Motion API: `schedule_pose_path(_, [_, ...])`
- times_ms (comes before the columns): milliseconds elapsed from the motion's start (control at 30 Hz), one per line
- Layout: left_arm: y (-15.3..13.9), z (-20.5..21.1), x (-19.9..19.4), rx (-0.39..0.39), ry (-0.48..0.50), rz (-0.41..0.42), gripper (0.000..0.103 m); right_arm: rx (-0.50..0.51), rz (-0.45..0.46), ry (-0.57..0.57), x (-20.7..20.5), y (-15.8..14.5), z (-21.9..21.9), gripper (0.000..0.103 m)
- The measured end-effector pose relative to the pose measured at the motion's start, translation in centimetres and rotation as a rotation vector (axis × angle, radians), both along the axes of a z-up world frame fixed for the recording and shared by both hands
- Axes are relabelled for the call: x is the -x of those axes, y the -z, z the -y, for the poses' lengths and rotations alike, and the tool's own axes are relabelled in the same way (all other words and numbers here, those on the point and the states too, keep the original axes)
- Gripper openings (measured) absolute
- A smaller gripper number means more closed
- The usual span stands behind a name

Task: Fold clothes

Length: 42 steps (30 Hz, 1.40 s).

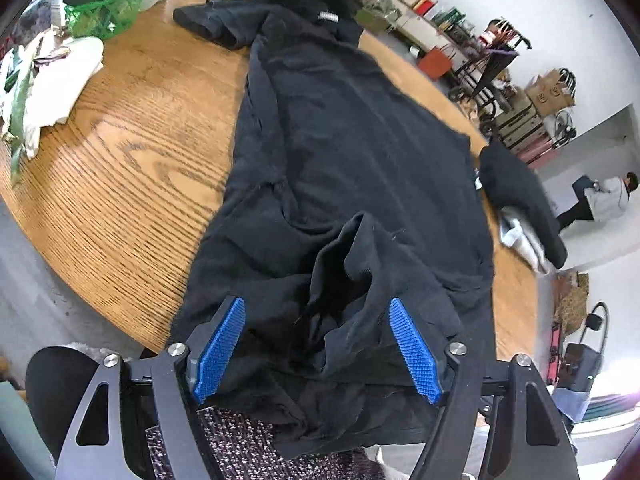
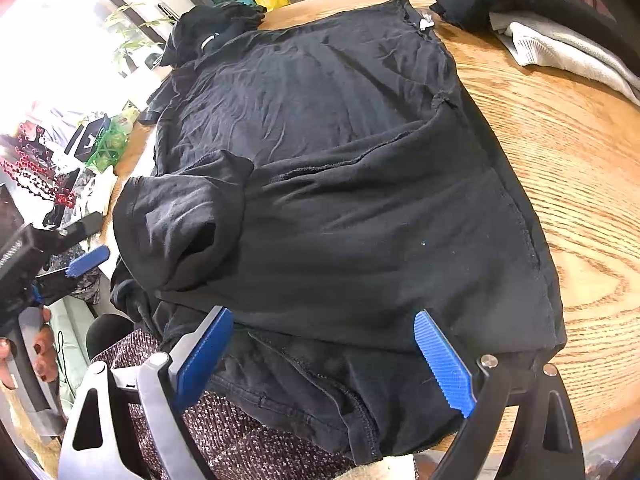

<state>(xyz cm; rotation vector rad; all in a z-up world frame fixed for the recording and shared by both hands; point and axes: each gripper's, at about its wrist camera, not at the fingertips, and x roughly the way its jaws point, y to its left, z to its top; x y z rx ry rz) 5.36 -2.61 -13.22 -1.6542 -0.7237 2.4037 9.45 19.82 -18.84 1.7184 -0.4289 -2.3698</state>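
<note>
A black T-shirt (image 1: 340, 140) lies spread on the round wooden table (image 1: 132, 168), its near hem hanging over the table edge. A sleeve is folded in over the body (image 2: 180, 224). My left gripper (image 1: 317, 302) is open at the near edge, with a bunched fold of the shirt rising between its blue pads (image 1: 224, 344). My right gripper (image 2: 323, 312) is open too, its wide-apart fingers either side of the shirt's (image 2: 340, 160) near hem. The left gripper (image 2: 86, 258) also shows in the right wrist view at the far left, held by a hand.
A folded pile of black and grey clothes (image 1: 520, 208) sits at the table's right edge (image 2: 560, 40). A green mesh basket (image 1: 104, 12) and white cloth (image 1: 60, 80) crowd the far left. A speckled lap (image 2: 240, 440) is below. A person (image 1: 608, 200) crouches far off.
</note>
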Motion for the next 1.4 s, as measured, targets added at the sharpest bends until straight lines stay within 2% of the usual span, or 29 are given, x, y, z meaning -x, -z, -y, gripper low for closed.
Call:
schedule_pose_path(33, [0.3,0.0,0.1,-0.017,0.001,0.009,0.024,0.001,-0.002,0.001,0.0,0.0,0.0,0.094])
schedule_pose_path(67, [0.4,0.0,0.0,-0.031,0.005,0.013,0.013,0.002,-0.004,0.002,0.0,-0.1,0.0,0.095])
schedule_pose_path(133, [0.0,0.2,-0.2,-0.043,0.011,-0.007,0.007,0.003,-0.008,0.004,0.0,-0.2,-0.1,0.094])
schedule_pose_path(333, [-3.2,0.6,-0.9,-0.123,0.04,-0.124,0.007,0.01,-0.013,0.007,0.1,-0.3,-0.3,0.095])
schedule_pose_path(433, [-3.5,0.5,-0.6,-0.08,0.014,-0.125,0.007,0.018,-0.015,-0.002,0.1,-0.3,0.1,0.094])
schedule_pose_path(500, [-2.9,0.5,-0.4,-0.036,-0.013,-0.085,0.01,0.023,-0.019,-0.01,0.1,-0.5,0.2,0.094])
schedule_pose_path(533, [-2.3,0.4,-0.2,-0.012,-0.022,-0.049,0.013,0.024,-0.02,-0.013,0.0,-0.5,0.3,0.094])
schedule_pose_path(567, [-1.7,0.3,-0.1,-0.003,-0.024,-0.019,0.024,0.026,-0.02,-0.015,0.0,-0.5,0.3,0.094])
schedule_pose_path(600, [-1.0,0.2,0.0,-0.002,-0.022,0.006,0.041,0.025,-0.018,-0.015,0.0,-0.5,0.3,0.094])
schedule_pose_path(667, [-0.2,-0.1,0.1,-0.032,-0.008,0.022,0.057,0.02,-0.012,-0.012,0.0,-0.3,0.2,0.094])
schedule_pose_path(733, [0.1,-0.7,0.1,-0.066,0.021,0.022,0.058,0.018,-0.007,-0.006,0.1,-0.3,0.0,0.095])
schedule_pose_path(800, [-0.2,-1.4,0.1,-0.041,0.048,0.006,0.058,0.018,-0.008,0.002,0.0,-0.4,-0.1,0.094])
schedule_pose_path(833, [-0.3,-1.9,0.1,-0.014,0.061,-0.007,0.058,0.018,-0.009,0.004,0.0,-0.4,-0.2,0.094])
schedule_pose_path(867, [-0.3,-2.2,0.1,0.006,0.073,-0.01,0.053,0.017,-0.01,0.005,0.0,-0.4,-0.2,0.094])
schedule_pose_path(900, [-0.3,-2.6,0.1,0.023,0.085,-0.008,0.027,0.017,-0.011,0.007,0.0,-0.4,-0.2,0.094])
schedule_pose_path(933, [-0.2,-2.9,0.1,0.039,0.096,-0.006,0.013,0.018,-0.011,0.007,-0.1,-0.4,-0.2,0.094])
schedule_pose_path(967, [0.0,-3.0,0.2,0.034,0.102,0.002,0.006,0.021,-0.012,0.007,-0.1,-0.4,-0.2,0.094])
schedule_pose_path(1100, [-1.4,-2.7,0.5,-0.063,0.126,-0.034,0.005,0.032,-0.027,-0.004,-0.3,-0.7,-0.1,0.094])
schedule_pose_path(1400, [-6.5,-10.0,3.1,-0.257,0.316,-0.119,0.005,0.057,-0.068,0.001,-0.2,-1.8,-0.2,0.093])
